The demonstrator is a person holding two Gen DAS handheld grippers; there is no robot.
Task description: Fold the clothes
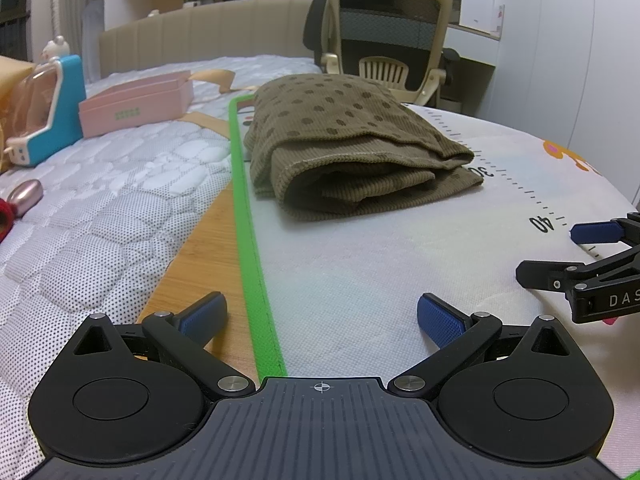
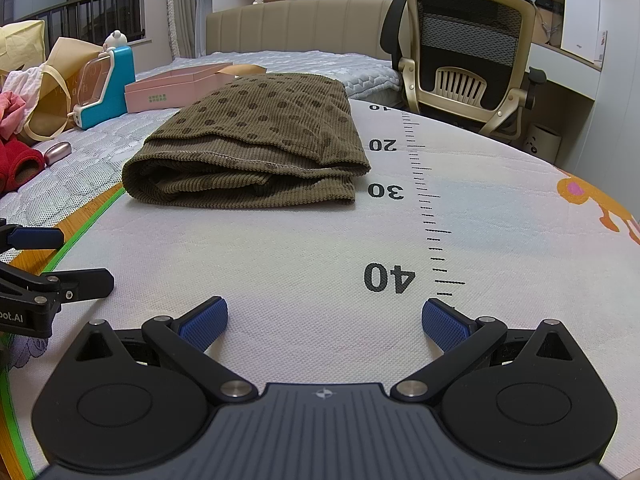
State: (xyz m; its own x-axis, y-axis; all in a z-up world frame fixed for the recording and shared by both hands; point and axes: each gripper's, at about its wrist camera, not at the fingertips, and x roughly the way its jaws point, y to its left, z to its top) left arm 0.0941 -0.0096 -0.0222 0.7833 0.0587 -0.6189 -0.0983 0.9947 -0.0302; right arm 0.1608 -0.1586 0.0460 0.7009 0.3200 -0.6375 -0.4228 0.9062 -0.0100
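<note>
A bed (image 2: pixel 304 60) with a quilted white cover is filling the far and left part of both views, with a beige headboard (image 2: pixel 296 24) standing behind it. A white mat (image 2: pixel 304 248) with a green edge (image 1: pixel 246 216) and a printed ruler scale (image 2: pixel 428 200) is lying in front, over a wooden board (image 1: pixel 200 248) that is showing along the mat's left side. An office chair (image 2: pixel 468 52) is standing beyond the mat on the right.

The garment (image 2: pixel 256 148), olive-brown ribbed cloth with darker dots, is lying folded into a thick, layered rectangle on the far half of the mat. Its left side is sitting near the green edge, and its right side is lying just beside the marks 20 and 30. Nothing is touching it.

On the bed to the left, a paper bag (image 2: pixel 52 80), a blue device (image 2: pixel 108 88) and a pink box (image 2: pixel 176 88) are sitting together. Red cloth (image 2: pixel 20 164) is lying nearer, with a small metallic oval (image 2: pixel 58 152) beside it.

The left gripper (image 1: pixel 320 320) is hovering low with its jaws spread wide and holding nothing, straddling the green edge. The right gripper (image 2: pixel 324 320) is hovering over the bare mat near the mark 40, jaws likewise spread wide and empty. Both are well apart from the garment, side by side, each showing at the edge of the other's view.
</note>
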